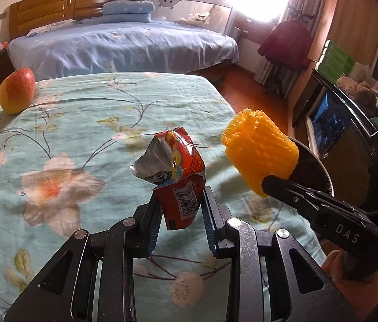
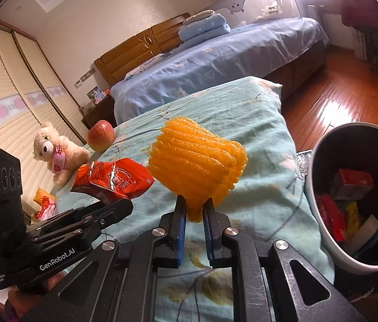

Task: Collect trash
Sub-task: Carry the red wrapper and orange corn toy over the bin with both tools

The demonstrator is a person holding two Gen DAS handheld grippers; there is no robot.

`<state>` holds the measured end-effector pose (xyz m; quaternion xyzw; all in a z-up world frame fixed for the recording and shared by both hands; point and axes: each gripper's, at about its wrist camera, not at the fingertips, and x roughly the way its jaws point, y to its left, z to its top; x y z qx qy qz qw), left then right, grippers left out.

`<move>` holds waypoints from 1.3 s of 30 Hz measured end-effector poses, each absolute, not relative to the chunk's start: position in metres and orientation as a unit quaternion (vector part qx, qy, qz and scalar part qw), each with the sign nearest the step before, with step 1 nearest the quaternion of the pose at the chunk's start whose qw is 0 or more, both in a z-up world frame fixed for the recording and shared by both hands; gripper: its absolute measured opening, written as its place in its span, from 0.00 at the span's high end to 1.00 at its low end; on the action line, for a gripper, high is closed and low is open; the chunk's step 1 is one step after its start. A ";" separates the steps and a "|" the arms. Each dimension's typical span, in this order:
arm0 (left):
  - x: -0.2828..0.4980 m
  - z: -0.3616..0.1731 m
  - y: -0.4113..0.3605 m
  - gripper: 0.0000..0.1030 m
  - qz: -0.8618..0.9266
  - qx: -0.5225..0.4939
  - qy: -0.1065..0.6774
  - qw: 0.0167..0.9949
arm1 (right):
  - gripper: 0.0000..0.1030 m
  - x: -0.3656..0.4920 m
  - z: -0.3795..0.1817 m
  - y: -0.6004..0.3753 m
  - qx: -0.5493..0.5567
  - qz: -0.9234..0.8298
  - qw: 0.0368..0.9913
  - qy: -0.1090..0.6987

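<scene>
Both claws are loaded and up over the floral bed (image 1: 68,123): the left claw (image 1: 179,209) is narrowed onto a torn red snack wrapper (image 1: 176,166), pads pressing its lower end while the ripped silver-lined top flares above. The right claw (image 2: 194,212) is pinched nearly shut on the bottom of an orange foam fruit net (image 2: 197,161), which stands up out of the pads like a ribbed cushion. From the left wrist view that net hangs off the bed's right edge, in front of the bin's rim. One wrapper, one net, so two pieces of trash in hand. The bin (image 2: 323,161), a single dark round one with a pale rim, stands beside the bed's right edge, and red and yellow packaging plus a white piece already lie inside. At the bed's far left corner there's one apple (image 2: 100,135), red and yellow, and one cream teddy bear (image 2: 54,153) just beside it. Below the bear more orange-red packaging (image 2: 44,204) shows by the bed's left edge. Beyond, a second bed (image 1: 124,45) in blue sheets with a wooden headboard, folded blue bedding stacked on it, wood floor, bright window.
</scene>
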<state>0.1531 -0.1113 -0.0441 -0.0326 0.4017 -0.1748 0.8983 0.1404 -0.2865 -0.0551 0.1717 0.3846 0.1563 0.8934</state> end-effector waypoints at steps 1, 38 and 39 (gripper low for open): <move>0.152 -0.043 -0.113 0.74 -0.176 -0.031 0.401 0.898 | 0.88 0.139 -0.055 -0.288 0.172 0.155 0.894 0.384; 0.142 -0.043 -0.172 0.74 -0.237 -0.001 0.401 0.885 | 0.88 0.107 -0.057 -0.338 0.177 0.089 0.910 0.365; 0.143 -0.044 -0.173 0.74 -0.239 -0.002 0.403 0.884 | 0.88 0.106 -0.057 -0.340 0.178 0.086 0.910 0.365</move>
